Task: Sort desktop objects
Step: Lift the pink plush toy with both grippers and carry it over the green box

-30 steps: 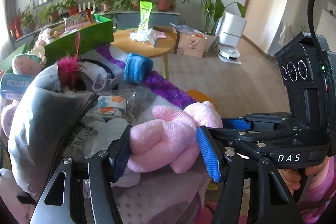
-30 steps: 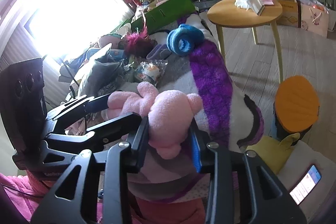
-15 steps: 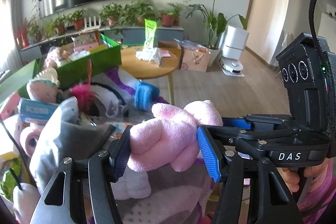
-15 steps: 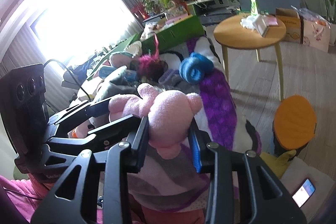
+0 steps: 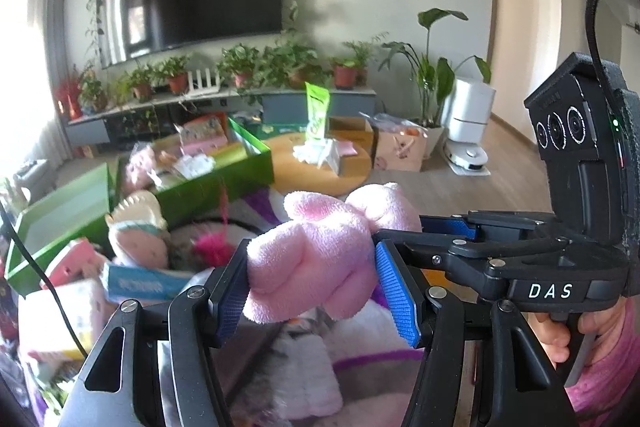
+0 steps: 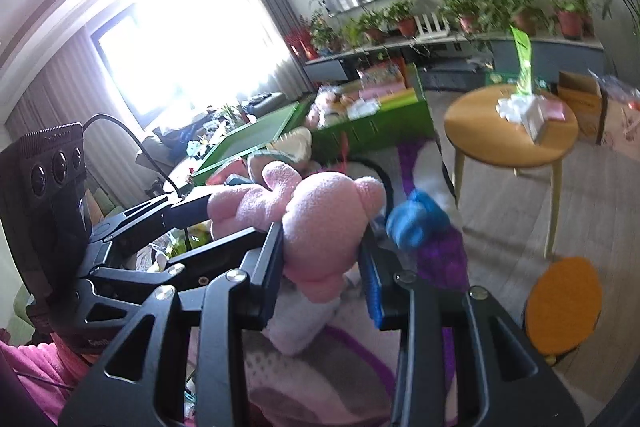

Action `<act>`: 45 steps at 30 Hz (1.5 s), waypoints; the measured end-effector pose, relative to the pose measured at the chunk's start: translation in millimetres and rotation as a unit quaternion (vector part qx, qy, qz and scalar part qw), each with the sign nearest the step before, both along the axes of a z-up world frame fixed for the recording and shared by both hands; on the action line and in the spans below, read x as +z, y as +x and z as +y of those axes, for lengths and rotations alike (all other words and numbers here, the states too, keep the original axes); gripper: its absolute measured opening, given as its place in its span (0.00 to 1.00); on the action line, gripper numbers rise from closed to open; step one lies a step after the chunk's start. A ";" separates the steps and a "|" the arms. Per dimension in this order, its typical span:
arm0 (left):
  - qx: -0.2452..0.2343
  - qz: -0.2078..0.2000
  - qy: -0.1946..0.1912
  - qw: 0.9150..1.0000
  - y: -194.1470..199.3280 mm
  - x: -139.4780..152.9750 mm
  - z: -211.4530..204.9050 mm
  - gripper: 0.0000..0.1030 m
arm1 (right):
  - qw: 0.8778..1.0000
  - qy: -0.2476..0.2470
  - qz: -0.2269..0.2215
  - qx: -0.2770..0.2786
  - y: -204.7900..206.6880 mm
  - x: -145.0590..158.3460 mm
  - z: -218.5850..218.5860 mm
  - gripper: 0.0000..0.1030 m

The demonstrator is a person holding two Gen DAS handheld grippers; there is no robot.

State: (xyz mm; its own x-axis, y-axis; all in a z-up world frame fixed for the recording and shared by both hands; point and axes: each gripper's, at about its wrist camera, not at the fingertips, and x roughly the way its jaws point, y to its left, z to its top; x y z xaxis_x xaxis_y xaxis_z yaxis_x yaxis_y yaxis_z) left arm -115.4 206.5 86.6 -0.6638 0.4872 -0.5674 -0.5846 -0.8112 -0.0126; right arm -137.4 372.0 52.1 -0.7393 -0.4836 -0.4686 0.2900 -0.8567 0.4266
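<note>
— Pink plush toy [image 5: 316, 259]: location and grip?
— Held aloft near the green box [image 5: 216, 179]; left gripper [image 5: 316, 291] and right gripper [image 6: 324, 267] both clamp it.
— Handling?
— Likely light, soft, compressible; grip mid-body.

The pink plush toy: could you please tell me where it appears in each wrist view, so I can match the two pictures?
Left wrist view: the pink plush toy sits at centre, clamped by the left gripper.
Right wrist view: the toy sits at centre, clamped by the right gripper.
Shared landmark: the round wooden table, behind the toy.
</note>
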 end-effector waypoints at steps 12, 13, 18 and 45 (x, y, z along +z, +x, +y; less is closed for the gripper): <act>0.021 0.027 -0.014 0.999 -35.5 24.2 -11.8 0.60 | 0.999 -0.013 0.025 0.021 -46.2 24.4 -8.0 0.34; 0.022 0.029 -0.014 0.999 -38.7 26.7 -12.3 0.60 | 0.999 -0.012 0.028 0.021 -49.0 27.2 -9.9 0.34; 0.028 0.048 -0.023 0.998 -55.5 40.1 -12.7 0.60 | 0.999 -0.008 0.040 0.024 -68.9 43.2 -13.9 0.34; 0.028 0.016 -0.041 0.999 -187.9 50.5 4.6 0.60 | 1.000 -0.012 0.023 0.017 -204.9 60.6 6.6 0.35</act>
State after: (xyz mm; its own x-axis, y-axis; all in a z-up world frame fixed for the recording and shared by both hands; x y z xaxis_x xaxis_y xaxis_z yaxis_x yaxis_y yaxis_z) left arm -303.3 211.2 137.1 -0.7067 0.4019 -0.5823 -0.5379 -0.8398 0.0732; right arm -342.3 378.7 112.6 -0.7424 -0.5194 -0.4232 0.3383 -0.8359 0.4323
